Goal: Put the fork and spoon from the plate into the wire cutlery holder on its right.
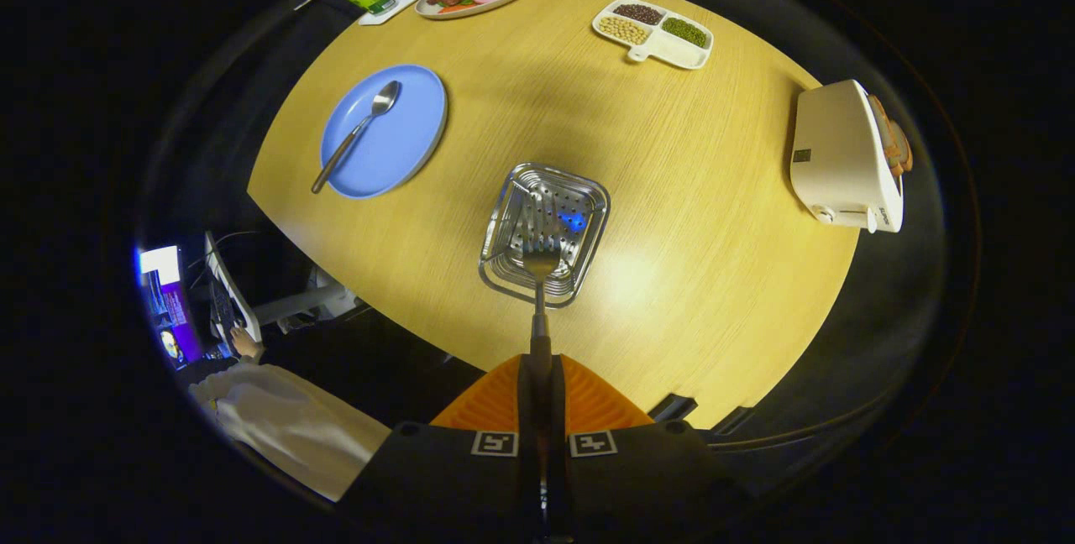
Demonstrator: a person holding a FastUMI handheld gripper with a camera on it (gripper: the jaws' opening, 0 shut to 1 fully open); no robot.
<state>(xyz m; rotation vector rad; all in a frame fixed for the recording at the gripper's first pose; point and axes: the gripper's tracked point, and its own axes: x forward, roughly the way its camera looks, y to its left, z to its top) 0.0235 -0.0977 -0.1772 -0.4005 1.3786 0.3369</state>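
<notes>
Steel fork [540,275] clamped between the closed fingers of the gripper [539,376], handle pinched, tines pointing straight ahead and down. Holder [546,233] sits directly beyond the fingertips, tines hovering over its open mouth, near rim side. Fork's long axis lines up with the holder's opening, so a straight push forward and down looks enough. Can't tell if the tines touch the mesh yet. Spoon [357,133] lies on the blue plate [411,120], well off left of the holder, bowl end away, handle overhanging the rim. Fork step nearly finished; spoon untouched.
</notes>
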